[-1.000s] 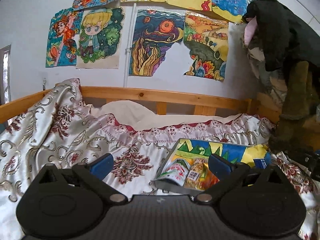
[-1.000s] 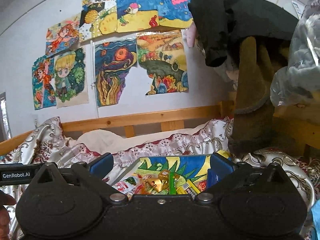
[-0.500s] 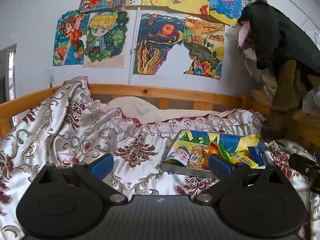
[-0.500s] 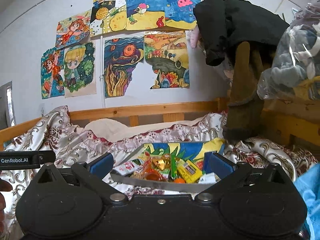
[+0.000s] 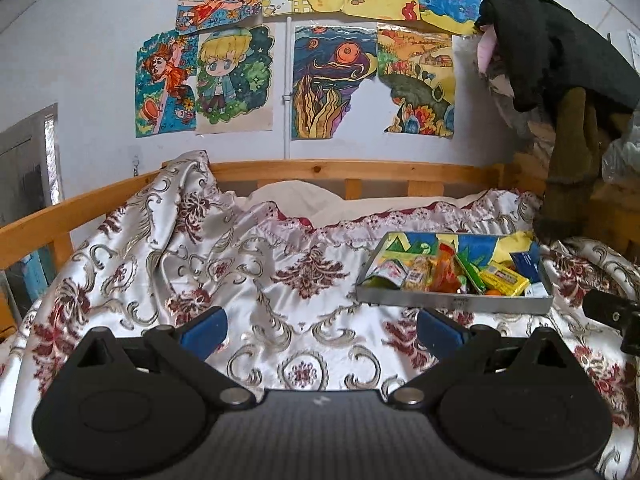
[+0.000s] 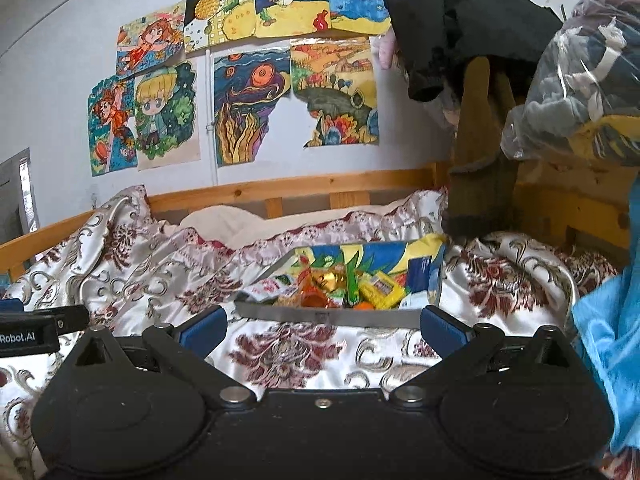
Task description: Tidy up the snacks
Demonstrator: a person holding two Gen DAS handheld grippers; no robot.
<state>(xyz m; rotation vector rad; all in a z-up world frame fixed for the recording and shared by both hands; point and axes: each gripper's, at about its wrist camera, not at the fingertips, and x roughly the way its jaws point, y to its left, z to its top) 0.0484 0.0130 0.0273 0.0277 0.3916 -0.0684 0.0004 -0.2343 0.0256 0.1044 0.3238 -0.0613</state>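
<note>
The left gripper (image 5: pixel 319 330) is hovering over the patterned satin bedspread (image 5: pixel 256 280) with its jaws spread wide and gripping nothing, its blue fingertips (image 5: pixel 202 327) pointing toward the far side of the bed. The right gripper (image 6: pixel 322 330) is likewise hanging above the bedspread (image 6: pixel 168 272) with its jaws spread and empty. The snacks (image 6: pixel 340 286) are sitting piled in a shallow grey tray (image 6: pixel 328 317) that is resting on the bedspread; in the right wrist view the tray is lying straight ahead, just beyond the fingertips, while in the left wrist view the tray (image 5: pixel 452 303) is sitting ahead and off to the right, holding the snacks (image 5: pixel 452 274), among them a yellow packet (image 5: pixel 504 279) and an orange wrapper (image 5: pixel 446 272). The tray's raised back is showing a blue, yellow and green picture. Behind the bed, a wooden rail (image 5: pixel 340 170) is running along a wall covered with colourful drawings (image 5: pixel 332 84). Dark clothes (image 6: pixel 460 28) are hanging at the right.
</note>
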